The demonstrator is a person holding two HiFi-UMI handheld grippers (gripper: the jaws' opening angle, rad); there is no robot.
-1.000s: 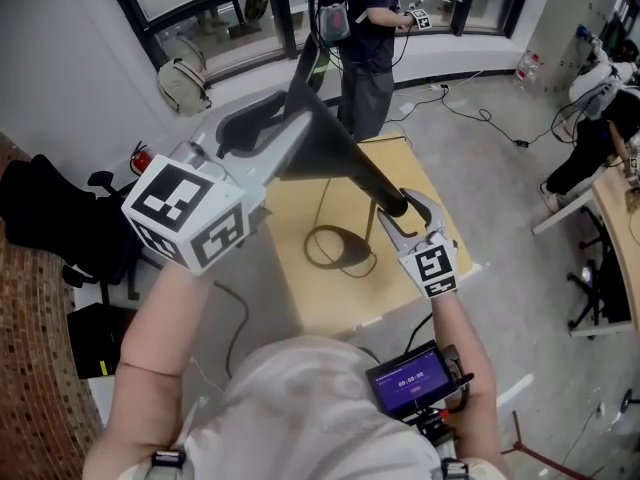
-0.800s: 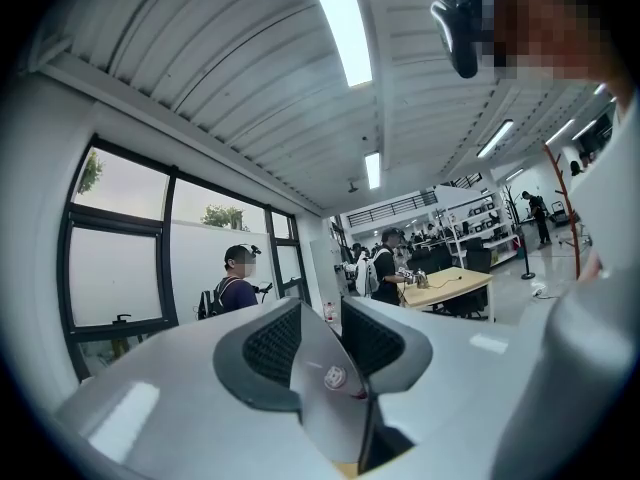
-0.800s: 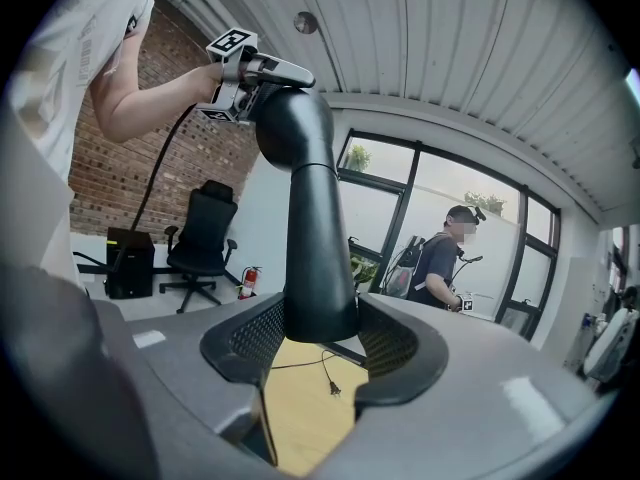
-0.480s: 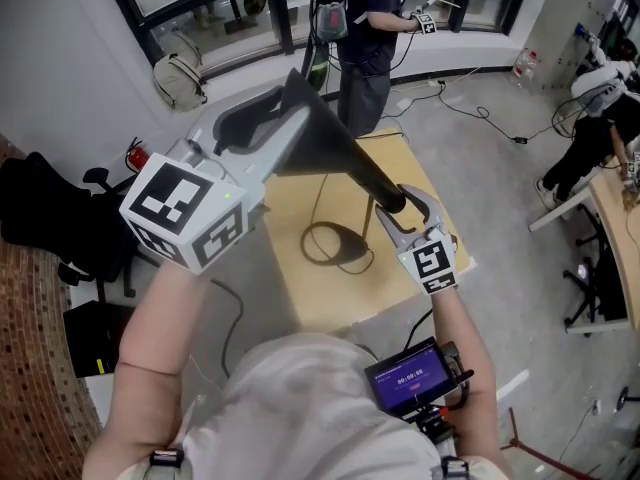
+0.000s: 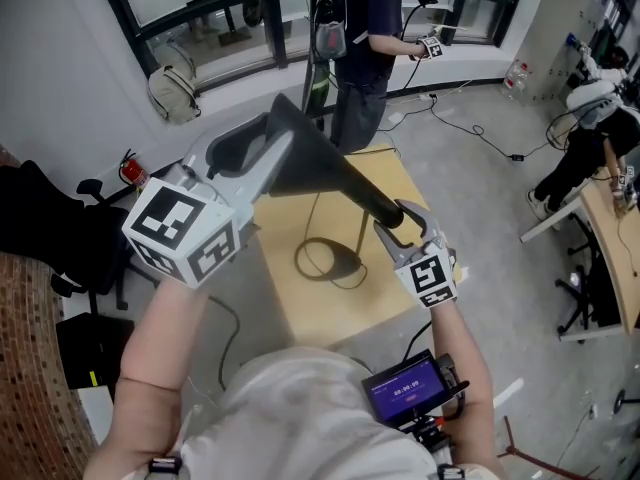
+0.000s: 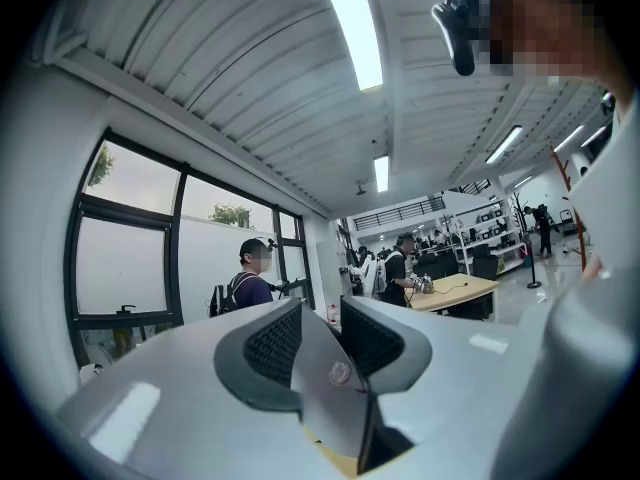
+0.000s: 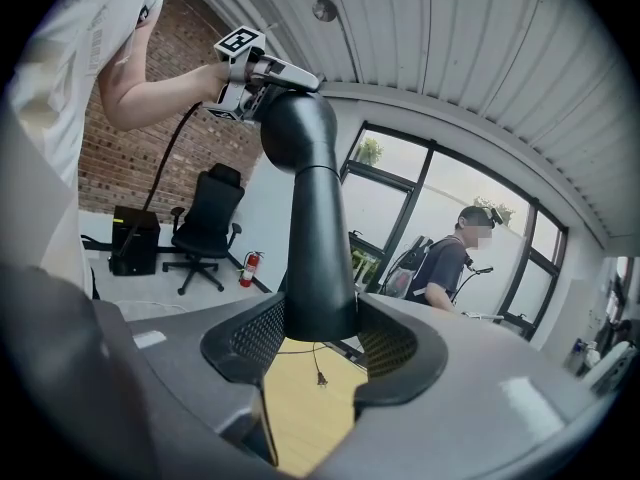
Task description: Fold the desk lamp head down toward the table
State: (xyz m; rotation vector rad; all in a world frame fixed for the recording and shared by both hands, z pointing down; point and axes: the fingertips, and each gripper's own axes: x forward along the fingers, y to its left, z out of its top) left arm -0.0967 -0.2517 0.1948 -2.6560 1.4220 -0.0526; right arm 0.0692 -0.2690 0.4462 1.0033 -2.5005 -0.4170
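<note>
The black desk lamp stands on a small wooden table (image 5: pixel 310 303), with its ring base (image 5: pixel 325 261) and cord lying on the top. My left gripper (image 5: pixel 268 138) is raised at the left and shut on the wide, flat lamp head (image 5: pixel 310 158). In the left gripper view the head's thin edge (image 6: pixel 330 378) sits clamped between the pads. My right gripper (image 5: pixel 398 218) is lower and to the right, shut round the lamp's tubular arm (image 5: pixel 385 206). In the right gripper view the arm (image 7: pixel 312 258) rises from between the jaws to an elbow, with the left gripper (image 7: pixel 245 60) above it.
A person with a backpack (image 5: pixel 362 38) stands just beyond the table. A black office chair (image 5: pixel 45 233) and a fire extinguisher (image 5: pixel 131 171) are at the left, with a bag (image 5: pixel 170 92) under the window. Another desk (image 5: pixel 615 223) is at the right. A small screen (image 5: pixel 405 388) hangs at my chest.
Both grippers keep their holds on the lamp. The scene has slid slightly in the head view, and the lamp itself shows no clear motion.
</note>
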